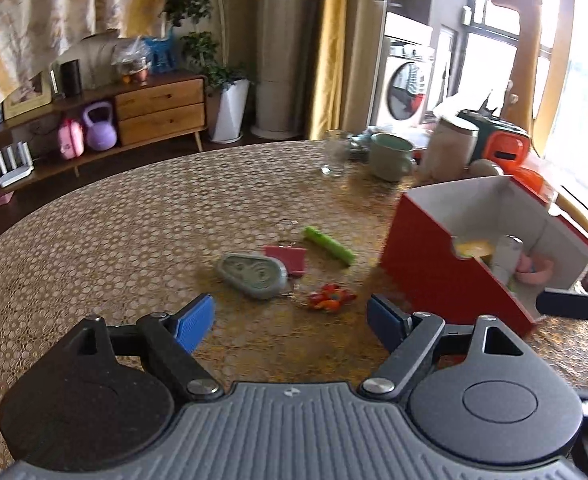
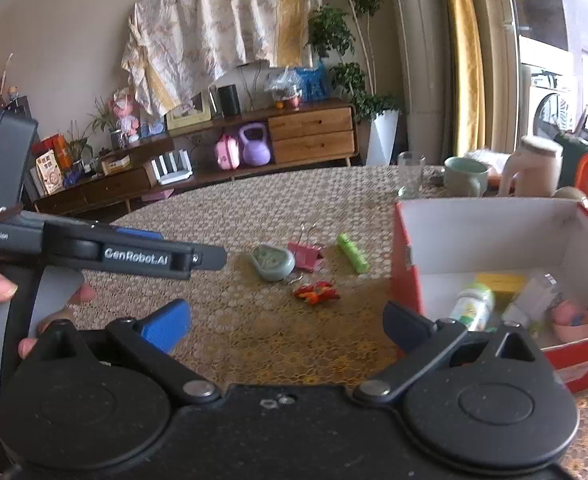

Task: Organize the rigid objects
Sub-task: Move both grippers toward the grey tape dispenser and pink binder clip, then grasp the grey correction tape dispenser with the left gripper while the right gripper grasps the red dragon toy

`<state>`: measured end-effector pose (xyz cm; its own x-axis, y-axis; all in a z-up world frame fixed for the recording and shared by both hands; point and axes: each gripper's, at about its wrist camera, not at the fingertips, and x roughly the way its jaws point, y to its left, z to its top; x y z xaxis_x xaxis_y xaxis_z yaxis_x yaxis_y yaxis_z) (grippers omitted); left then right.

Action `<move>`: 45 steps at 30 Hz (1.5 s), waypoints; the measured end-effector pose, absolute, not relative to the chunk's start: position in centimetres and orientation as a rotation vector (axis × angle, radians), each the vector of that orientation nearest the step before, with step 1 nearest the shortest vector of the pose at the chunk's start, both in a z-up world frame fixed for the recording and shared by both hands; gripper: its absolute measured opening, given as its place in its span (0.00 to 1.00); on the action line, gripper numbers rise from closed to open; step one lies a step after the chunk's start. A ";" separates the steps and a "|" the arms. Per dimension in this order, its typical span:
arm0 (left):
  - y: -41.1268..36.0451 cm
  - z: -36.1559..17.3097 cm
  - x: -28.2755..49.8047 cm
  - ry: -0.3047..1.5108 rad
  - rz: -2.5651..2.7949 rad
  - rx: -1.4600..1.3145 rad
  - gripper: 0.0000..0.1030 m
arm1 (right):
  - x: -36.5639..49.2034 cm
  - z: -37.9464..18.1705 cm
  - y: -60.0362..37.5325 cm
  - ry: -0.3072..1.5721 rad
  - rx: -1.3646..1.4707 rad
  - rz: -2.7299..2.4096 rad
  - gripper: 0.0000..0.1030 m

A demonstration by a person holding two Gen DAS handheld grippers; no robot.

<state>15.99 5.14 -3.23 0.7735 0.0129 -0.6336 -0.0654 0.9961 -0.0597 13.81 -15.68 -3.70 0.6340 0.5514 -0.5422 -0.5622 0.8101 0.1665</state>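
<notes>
Left gripper (image 1: pixel 290 322) stood open and empty above the table (image 1: pixel 114 240); right gripper (image 2: pixel 286 326) stood fully open, also empty. Beyond them lay a grey-green fob (image 1: pixel 252 276), pink binder clip (image 1: pixel 288 258), green tube (image 1: pixel 329 245) and red-orange trinket (image 1: pixel 330 298). The red box (image 1: pixel 434 256), right, held a bottle (image 2: pixel 472 306).

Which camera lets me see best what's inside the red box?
The right wrist view. It looks down into the red box, so you can see a white bottle, something yellow and a pink cup. The left wrist view sees the box from its side, so its wall hides most of what's inside.
</notes>
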 end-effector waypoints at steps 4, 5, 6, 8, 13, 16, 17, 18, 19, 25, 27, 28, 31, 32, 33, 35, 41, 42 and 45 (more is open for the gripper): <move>6.5 -4.2 17.0 0.690 0.066 -0.094 0.81 | 14.5 -4.6 -14.5 0.633 -0.033 0.649 1.00; 6.9 -4.5 17.3 0.692 0.072 -0.097 0.81 | 14.7 -4.9 -14.2 0.636 -0.042 0.647 1.00; 7.2 -4.8 17.7 0.694 0.074 -0.102 0.81 | 14.9 -5.1 -13.8 0.640 -0.050 0.646 1.00; 7.6 -5.5 18.6 0.698 0.069 -0.106 0.81 | 15.5 -5.7 -13.2 0.648 -0.064 0.647 1.00; 8.5 -7.3 20.9 0.723 0.065 -0.102 0.81 | 17.5 -7.2 -11.6 0.663 -0.097 0.636 0.99; 8.7 -8.2 22.4 0.731 0.068 -0.096 0.81 | 18.4 -8.1 -10.5 0.677 -0.117 0.636 0.98; 8.9 -8.5 22.8 0.735 0.068 -0.095 0.81 | 18.7 -8.4 -10.1 0.683 -0.118 0.638 0.97; 8.9 -8.9 23.3 0.740 0.060 -0.096 0.81 | 19.0 -8.6 -9.7 0.687 -0.120 0.635 0.97; 8.9 -9.2 23.9 0.746 0.046 -0.097 0.81 | 19.2 -8.9 -9.4 0.689 -0.126 0.635 0.97; 9.0 -10.8 26.4 0.759 0.004 -0.071 0.81 | 21.8 -10.9 -8.3 0.720 -0.162 0.607 0.90; 9.4 -11.4 27.1 0.766 -0.001 -0.073 0.81 | 22.4 -11.5 -8.1 0.733 -0.159 0.582 0.87; 9.6 -11.7 27.5 0.772 -0.002 -0.076 0.81 | 22.7 -11.8 -8.1 0.740 -0.154 0.571 0.86; 10.1 -12.4 28.3 0.780 -0.009 -0.080 0.81 | 23.3 -12.4 -7.9 0.748 -0.157 0.561 0.82; 10.3 -12.5 28.5 0.781 -0.012 -0.082 0.81 | 23.6 -12.4 -7.8 0.748 -0.161 0.558 0.82; 10.4 -12.7 28.7 0.783 -0.017 -0.084 0.81 | 23.8 -12.5 -7.7 0.749 -0.162 0.557 0.82; 10.7 -13.1 29.1 0.790 -0.026 -0.090 0.81 | 24.2 -12.7 -7.6 0.753 -0.163 0.555 0.81; 11.6 -14.2 30.2 0.822 -0.049 -0.161 0.82 | 25.1 -13.3 -7.4 0.765 -0.159 0.555 0.78; 11.6 -14.3 30.3 0.818 -0.050 -0.167 0.82 | 25.3 -13.4 -7.4 0.768 -0.154 0.555 0.77; 11.3 -14.4 30.5 0.811 -0.048 -0.158 0.83 | 25.5 -13.6 -7.4 0.769 -0.149 0.561 0.77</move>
